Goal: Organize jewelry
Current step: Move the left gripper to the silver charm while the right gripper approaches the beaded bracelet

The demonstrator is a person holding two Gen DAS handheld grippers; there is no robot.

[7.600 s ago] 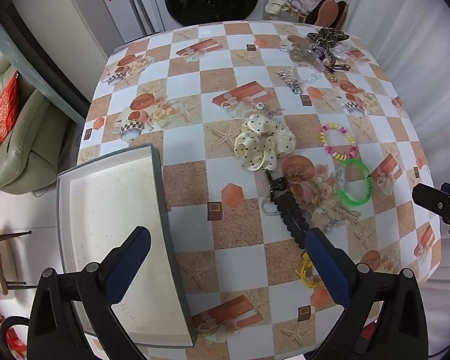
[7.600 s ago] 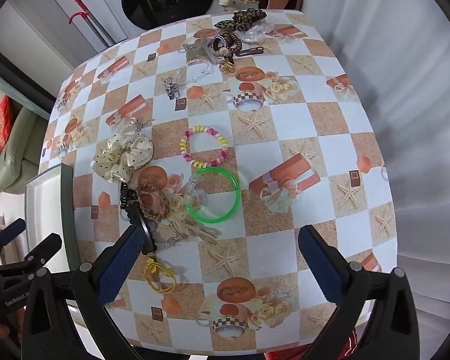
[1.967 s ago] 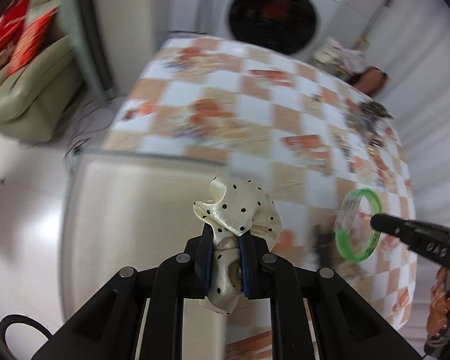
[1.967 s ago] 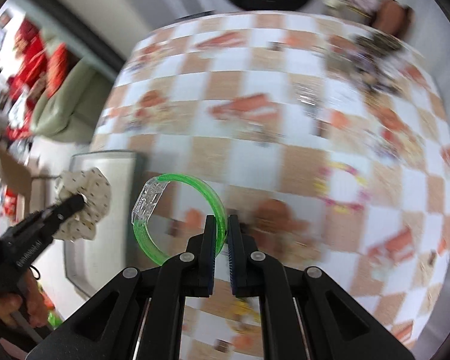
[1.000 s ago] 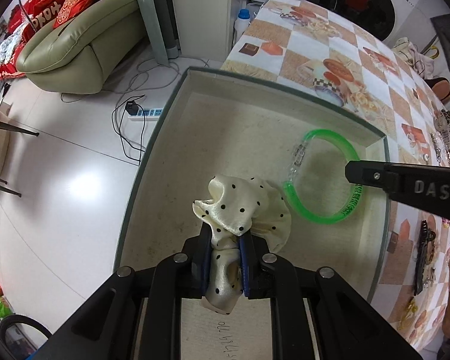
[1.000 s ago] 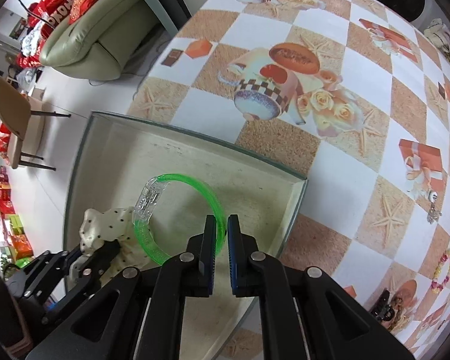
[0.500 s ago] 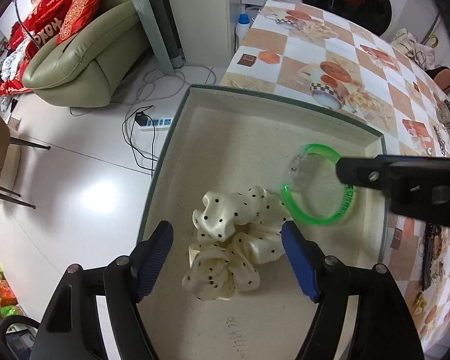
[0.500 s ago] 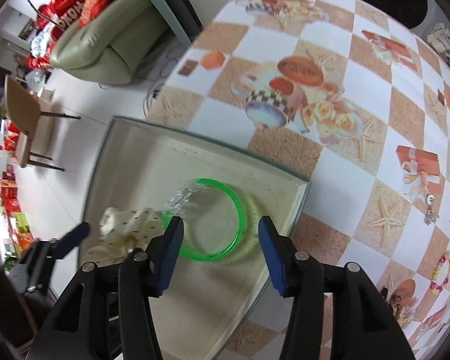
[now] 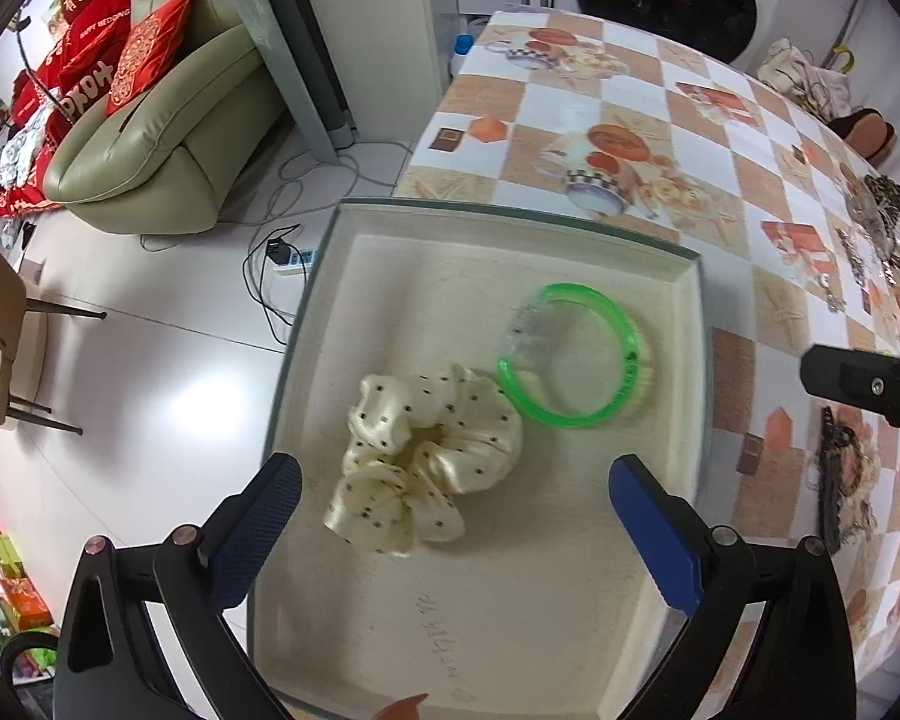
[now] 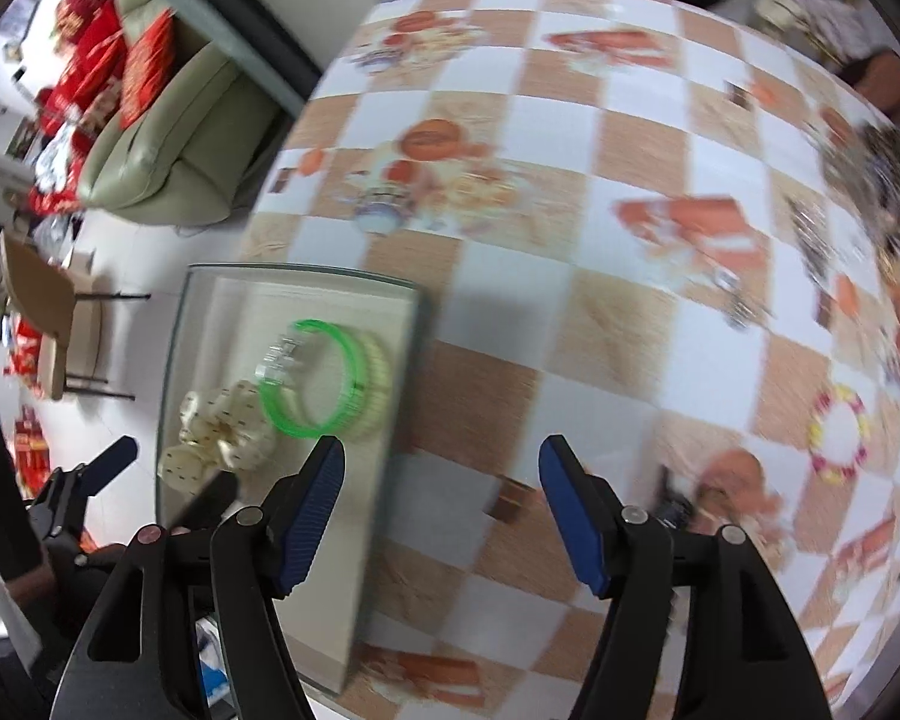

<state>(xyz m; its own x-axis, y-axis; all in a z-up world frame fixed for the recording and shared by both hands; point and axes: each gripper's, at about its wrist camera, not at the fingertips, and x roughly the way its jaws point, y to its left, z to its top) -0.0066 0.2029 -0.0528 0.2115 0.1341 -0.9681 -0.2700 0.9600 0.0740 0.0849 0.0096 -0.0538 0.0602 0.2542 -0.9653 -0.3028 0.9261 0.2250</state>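
satin dotted scrunchie [image 9: 426,468] touches glossy green bangle [image 9: 576,354] in tray [image 9: 510,648] — both hand-held grippers spread.

Cream black-dotted scrunchie [image 9: 429,468], green bangle [image 9: 576,354], beige tray [image 9: 510,630], seemingly orange-white checked tablecloth [image 9: 720,138]

Right wrist view motion-blurred: jewelry pile [image 10: 882,180] upper right unreadable. Tray [image 9: 699,360] near edge cut off, bottom of left view.
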